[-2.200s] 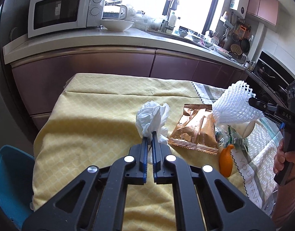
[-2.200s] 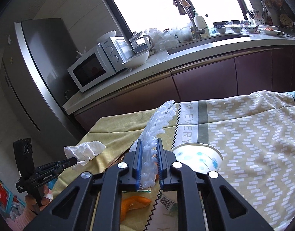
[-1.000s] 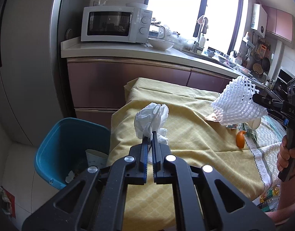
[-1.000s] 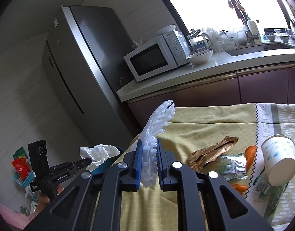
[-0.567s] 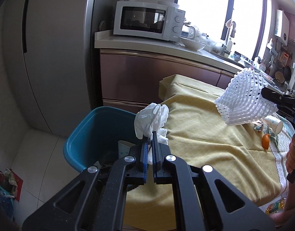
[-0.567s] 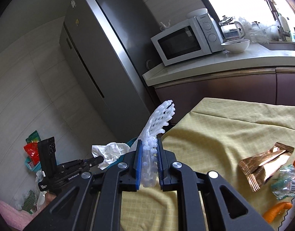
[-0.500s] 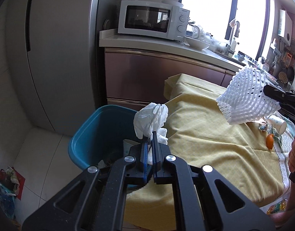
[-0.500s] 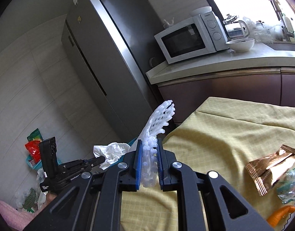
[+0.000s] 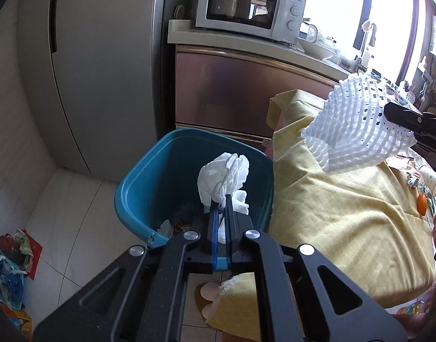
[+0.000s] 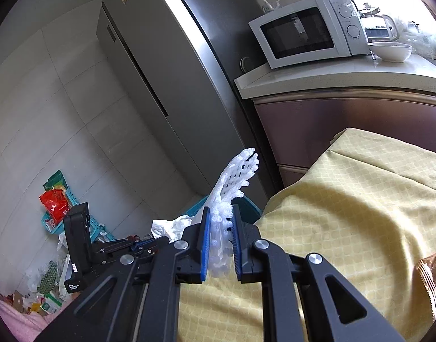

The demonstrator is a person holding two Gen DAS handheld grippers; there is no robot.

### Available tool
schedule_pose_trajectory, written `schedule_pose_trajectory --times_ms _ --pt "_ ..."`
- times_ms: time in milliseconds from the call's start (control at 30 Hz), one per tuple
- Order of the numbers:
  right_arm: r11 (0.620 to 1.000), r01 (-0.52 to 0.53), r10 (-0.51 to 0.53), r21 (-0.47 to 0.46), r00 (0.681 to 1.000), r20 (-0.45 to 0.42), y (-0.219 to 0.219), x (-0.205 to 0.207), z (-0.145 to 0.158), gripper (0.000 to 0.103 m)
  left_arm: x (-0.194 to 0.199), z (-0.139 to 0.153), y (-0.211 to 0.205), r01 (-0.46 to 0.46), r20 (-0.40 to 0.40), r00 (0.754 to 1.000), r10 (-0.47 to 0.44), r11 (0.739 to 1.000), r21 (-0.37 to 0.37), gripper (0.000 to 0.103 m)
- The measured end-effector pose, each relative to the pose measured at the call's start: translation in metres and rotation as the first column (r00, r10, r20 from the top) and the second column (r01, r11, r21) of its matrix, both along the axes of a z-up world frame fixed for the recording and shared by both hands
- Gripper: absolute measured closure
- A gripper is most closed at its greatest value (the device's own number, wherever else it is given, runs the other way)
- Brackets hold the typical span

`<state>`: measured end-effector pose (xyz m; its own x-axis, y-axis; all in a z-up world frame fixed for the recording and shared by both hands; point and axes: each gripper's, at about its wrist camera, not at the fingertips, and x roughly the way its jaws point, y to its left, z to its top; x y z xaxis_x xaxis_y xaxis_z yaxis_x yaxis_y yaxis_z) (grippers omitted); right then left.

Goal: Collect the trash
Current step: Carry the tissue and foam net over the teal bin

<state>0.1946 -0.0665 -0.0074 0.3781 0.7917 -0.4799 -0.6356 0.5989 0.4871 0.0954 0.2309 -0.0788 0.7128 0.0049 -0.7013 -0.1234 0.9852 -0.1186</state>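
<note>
My left gripper [image 9: 220,199] is shut on a crumpled white tissue [image 9: 223,178], which hangs over the open mouth of a teal trash bin [image 9: 149,176] on the floor beside the table. Bits of trash lie at the bin's bottom. My right gripper [image 10: 220,213] is shut on a white foam fruit net [image 10: 236,176], held above the table's left end. In the left wrist view the foam net [image 9: 351,131] hangs at the upper right. The left gripper [image 10: 161,240] with the tissue [image 10: 172,226] shows low left in the right wrist view.
A table under a yellow cloth [image 9: 346,208] stands right of the bin. On it lie a gold snack wrapper [image 10: 434,273], a paper cup [image 9: 431,175] and orange peel [image 9: 422,203]. A fridge [image 9: 104,71], a counter with a microwave [image 9: 246,14] and floor clutter [image 10: 55,208] surround the spot.
Both grippers have swung left off the table toward the bin. The tissue, which was over the cloth, now hangs over the bin's opening. The foam net has come along, still over the table's end.
</note>
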Motion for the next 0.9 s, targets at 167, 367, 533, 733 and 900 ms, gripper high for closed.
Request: schedule_pose_trajectory --times_ms 167,367,533,733,900 --pt "1.000 -0.013 0.013 -0.005 1.000 -0.026 0.016 0.010 -0.008 0.090 0.006 -0.015 0.005 -0.012 -0.027 1.000 0.012 1.000 -0.001 0.099" --pt "0.999 -0.026 0.025 -0.027 0.999 -0.045 0.037 0.018 -0.018 0.089 0.015 -0.030 0.007 -0.024 -0.063 0.998 0.024 1.000 0.003 0.099" --pt "0.999 -0.028 0.025 -0.043 0.998 -0.066 0.052 0.025 -0.025 0.089 0.025 -0.039 0.009 -0.028 -0.083 0.996 0.028 1.000 0.005 0.098" --pt "0.997 -0.031 0.024 -0.075 0.996 -0.091 0.072 0.031 -0.035 0.088 0.033 -0.045 0.007 -0.023 -0.097 0.995 0.024 1.000 0.012 0.098" --pt "0.994 -0.040 0.028 -0.105 0.993 -0.111 0.091 0.037 -0.044 0.088 0.038 -0.049 0.007 -0.024 -0.103 0.994 0.025 1.000 0.015 0.098"
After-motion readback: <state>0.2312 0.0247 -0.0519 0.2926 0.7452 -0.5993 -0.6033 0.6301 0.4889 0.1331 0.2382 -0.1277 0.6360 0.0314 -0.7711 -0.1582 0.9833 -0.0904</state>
